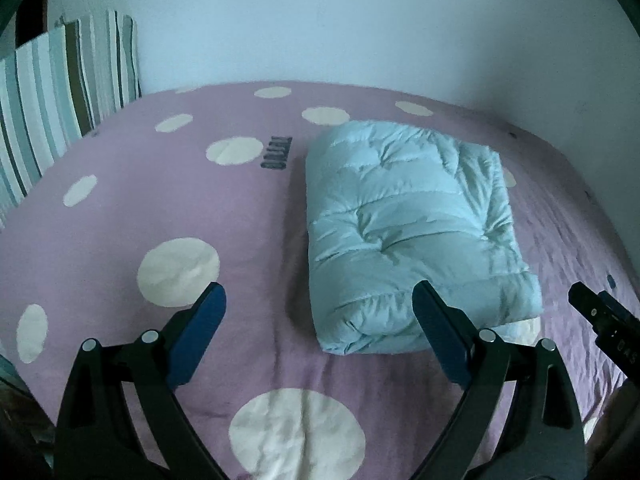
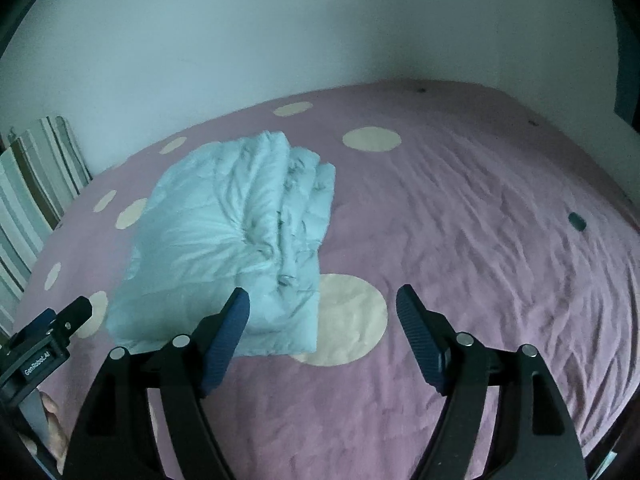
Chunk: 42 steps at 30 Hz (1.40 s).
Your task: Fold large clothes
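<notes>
The puffy blue coat (image 1: pixel 412 236) lay folded into a thick bundle on the bed (image 1: pixel 160 208), on a purple sheet with big cream dots. It looked like the folding was mostly done (that is a guess from its neat, stacked shape).

The left claw (image 1: pixel 320 304) stood wide open with nothing between its blue pads. In the left wrist view the bundle sat at about 1 o'clock from it, and the near end of the bundle came down just behind the claw's right finger. The long side of the bundle ran from 6 o'clock up toward 12 o'clock, leaning a little to the left at the top.

The right claw (image 2: pixel 324 304) was open wide too and held nothing. In the right wrist view the bundle lay at about 11 o'clock from it, with its near corner just behind that claw's left finger.

So the coat lay between the two claws, and both seemed about as near to it. Neither one touched it. If another fold or a lift were wanted, each claw would need to come in toward the middle. The loose layered edges (image 2: pixel 300 216) faced the right claw's side, so they could slip apart.

A striped pillow (image 1: pixel 60 92) stood at 10 o'clock, well apart.
</notes>
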Motion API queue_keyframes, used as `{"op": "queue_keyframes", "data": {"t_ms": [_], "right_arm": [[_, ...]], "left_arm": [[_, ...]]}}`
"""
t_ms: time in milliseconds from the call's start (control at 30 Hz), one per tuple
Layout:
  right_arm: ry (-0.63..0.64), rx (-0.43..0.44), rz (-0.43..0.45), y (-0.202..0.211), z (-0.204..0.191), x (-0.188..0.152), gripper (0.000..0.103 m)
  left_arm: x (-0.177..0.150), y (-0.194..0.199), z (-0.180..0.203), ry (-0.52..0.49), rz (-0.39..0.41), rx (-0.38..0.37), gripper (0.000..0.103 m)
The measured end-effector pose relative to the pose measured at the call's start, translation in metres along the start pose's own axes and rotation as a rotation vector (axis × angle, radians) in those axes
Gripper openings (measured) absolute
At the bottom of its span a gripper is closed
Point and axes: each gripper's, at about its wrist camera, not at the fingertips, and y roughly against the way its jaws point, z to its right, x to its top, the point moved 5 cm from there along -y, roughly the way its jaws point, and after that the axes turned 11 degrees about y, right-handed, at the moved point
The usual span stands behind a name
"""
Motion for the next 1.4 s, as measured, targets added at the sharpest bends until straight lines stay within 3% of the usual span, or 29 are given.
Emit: {"op": "queue_keyframes", "data": {"t_ms": [500, 1400], "right_arm": [[0.095, 0.006, 0.137, 0.067, -0.034, 0.011, 0.084], [0.094, 0.006, 0.142, 0.071, -0.038, 0.012, 0.085]], "left_arm": [[0.006, 0.076, 0.010, -0.016, 0.136, -0.013, 0.101], [0.005, 0.083, 0.011, -0.020, 0.132, -0.014, 0.101]]}}
